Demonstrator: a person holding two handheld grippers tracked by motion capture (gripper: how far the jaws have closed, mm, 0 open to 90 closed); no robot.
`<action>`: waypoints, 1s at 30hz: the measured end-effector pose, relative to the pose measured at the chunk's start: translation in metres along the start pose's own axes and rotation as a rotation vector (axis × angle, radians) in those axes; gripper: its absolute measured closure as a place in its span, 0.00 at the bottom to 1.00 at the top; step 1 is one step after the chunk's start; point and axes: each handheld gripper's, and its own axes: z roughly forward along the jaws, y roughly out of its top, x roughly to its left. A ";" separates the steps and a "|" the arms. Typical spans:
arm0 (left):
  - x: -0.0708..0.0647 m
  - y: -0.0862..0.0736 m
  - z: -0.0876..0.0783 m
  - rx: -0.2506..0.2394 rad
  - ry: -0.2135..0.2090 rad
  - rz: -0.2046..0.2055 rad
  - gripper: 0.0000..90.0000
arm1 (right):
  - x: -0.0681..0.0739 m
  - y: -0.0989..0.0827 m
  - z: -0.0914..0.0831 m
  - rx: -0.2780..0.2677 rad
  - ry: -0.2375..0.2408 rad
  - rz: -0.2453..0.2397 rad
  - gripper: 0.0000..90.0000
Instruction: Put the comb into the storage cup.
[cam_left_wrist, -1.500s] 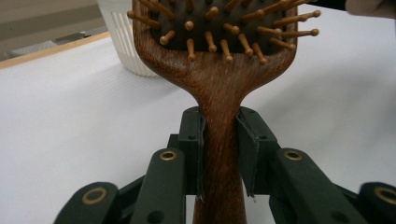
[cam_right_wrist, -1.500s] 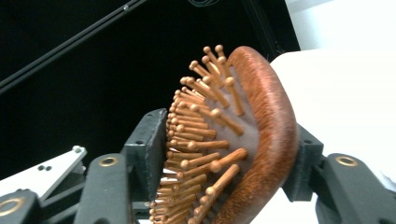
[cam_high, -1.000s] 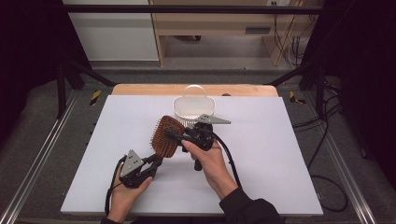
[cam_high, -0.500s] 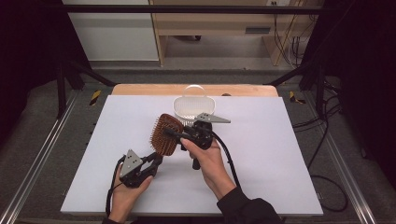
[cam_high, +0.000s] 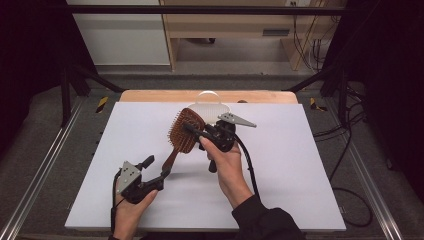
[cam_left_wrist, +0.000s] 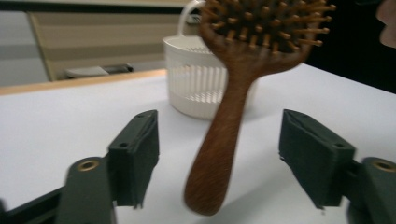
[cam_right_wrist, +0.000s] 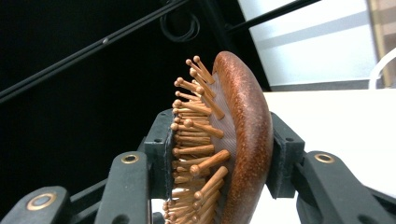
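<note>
The hairbrush (cam_high: 183, 132) could twist or slip, in my judgement, because the right gripper (cam_high: 196, 131) clamps its head across the springy bristles on one jaw and the curved wooden back on the other, an uneven hold. The handle hangs down between the wide-spread jaws of the left gripper (cam_high: 156, 168), touching neither; closing off-centre could knock it sideways. The white basket (cam_left_wrist: 201, 79) stands beyond the left jaws. The right hand (cam_high: 227, 162) is raised above the desk (cam_high: 310, 165), gripper aimed leftward; the left hand (cam_high: 131, 207) sits low, gripper angled up toward the handle.
</note>
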 end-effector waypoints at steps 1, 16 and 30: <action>0.003 0.000 -0.002 -0.006 0.009 -0.003 0.28 | 0.000 0.001 0.000 -0.006 -0.004 -0.003 0.59; 0.048 -0.013 -0.024 -0.035 0.176 -0.074 0.06 | 0.003 0.028 0.007 -0.067 -0.045 0.007 0.59; 0.060 -0.018 -0.025 -0.034 0.226 -0.047 0.05 | 0.002 0.071 0.013 -0.162 -0.073 0.026 0.59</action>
